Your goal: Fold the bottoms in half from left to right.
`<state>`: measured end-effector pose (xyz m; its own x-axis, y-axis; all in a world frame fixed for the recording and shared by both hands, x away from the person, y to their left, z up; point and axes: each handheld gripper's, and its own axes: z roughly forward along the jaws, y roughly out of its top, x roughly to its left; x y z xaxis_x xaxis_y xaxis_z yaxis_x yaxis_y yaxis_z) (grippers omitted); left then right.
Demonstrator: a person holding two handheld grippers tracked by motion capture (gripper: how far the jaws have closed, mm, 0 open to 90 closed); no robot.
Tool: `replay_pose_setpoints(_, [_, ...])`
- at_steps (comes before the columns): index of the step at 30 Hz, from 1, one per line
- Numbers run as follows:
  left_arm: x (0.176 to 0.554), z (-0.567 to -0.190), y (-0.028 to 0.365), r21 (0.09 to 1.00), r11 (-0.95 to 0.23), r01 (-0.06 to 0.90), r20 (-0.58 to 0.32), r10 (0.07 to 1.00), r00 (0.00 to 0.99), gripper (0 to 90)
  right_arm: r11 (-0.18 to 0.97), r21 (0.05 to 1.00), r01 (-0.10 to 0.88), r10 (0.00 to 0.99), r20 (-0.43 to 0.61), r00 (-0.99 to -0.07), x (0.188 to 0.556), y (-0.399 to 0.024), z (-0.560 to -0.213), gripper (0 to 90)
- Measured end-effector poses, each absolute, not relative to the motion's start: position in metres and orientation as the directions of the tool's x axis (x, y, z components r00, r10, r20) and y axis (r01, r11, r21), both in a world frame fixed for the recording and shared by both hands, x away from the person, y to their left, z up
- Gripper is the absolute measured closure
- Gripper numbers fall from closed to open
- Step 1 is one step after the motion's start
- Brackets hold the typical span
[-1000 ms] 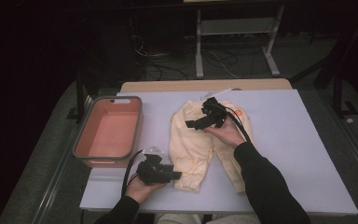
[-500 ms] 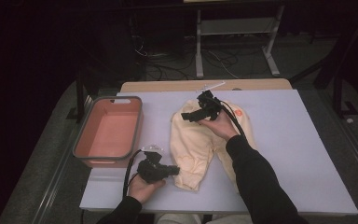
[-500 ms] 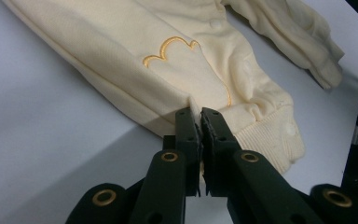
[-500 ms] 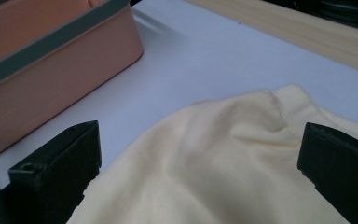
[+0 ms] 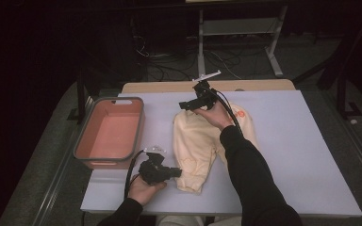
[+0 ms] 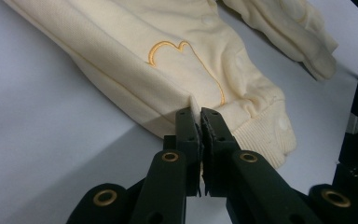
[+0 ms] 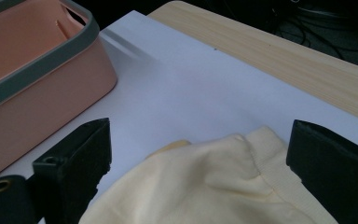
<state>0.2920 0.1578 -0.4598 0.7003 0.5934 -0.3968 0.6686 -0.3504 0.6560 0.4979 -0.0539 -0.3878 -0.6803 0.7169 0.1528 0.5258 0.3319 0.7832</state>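
The cream garment [image 5: 207, 141] is laid lengthwise on the surface [image 5: 301, 155], its near hem pinched by the left gripper [image 6: 200, 116] while its far edge lies just below the wide-spread fingers [image 7: 328, 161] of the right gripper [image 5: 185, 106], beside the pink bin [image 5: 108, 132].

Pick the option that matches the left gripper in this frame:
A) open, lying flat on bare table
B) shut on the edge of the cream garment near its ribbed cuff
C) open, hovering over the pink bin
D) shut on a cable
B: in the left gripper view the left gripper has its jaws closed on a fold of the cream garment, beside the ribbed cuff.
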Motion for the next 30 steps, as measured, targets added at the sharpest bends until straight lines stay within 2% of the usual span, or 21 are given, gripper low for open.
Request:
replay_pose_setpoints(4, [0.292,-0.459,0.158,0.660,-0.354,0.663,-0.392,0.590,0.706,86.6,0.332,0.773,0.541,0.725,0.158,-0.671,0.506,-0.048,-0.390,8.5])
replay_pose_setpoints(12, [0.292,-0.459,0.156,0.664,-0.363,0.654,-0.378,0.591,0.712,86.6,0.310,0.758,0.575,0.733,0.195,-0.652,0.517,-0.036,-0.402,19.0])
replay_pose_setpoints(15, [0.292,-0.459,0.156,0.665,-0.365,0.652,-0.376,0.591,0.714,86.6,0.310,0.747,0.588,0.742,0.196,-0.641,0.520,-0.031,-0.409,24.9])
replay_pose_setpoints(23, [0.292,-0.459,0.156,0.668,-0.366,0.648,-0.376,0.586,0.718,86.5,0.273,0.730,0.626,0.782,0.211,-0.586,0.526,-0.025,-0.428,47.2])
replay_pose_setpoints(30, [0.293,-0.459,0.157,0.669,-0.365,0.647,-0.377,0.584,0.719,86.5,0.285,0.688,0.667,0.801,0.211,-0.560,0.528,-0.025,-0.440,53.9])
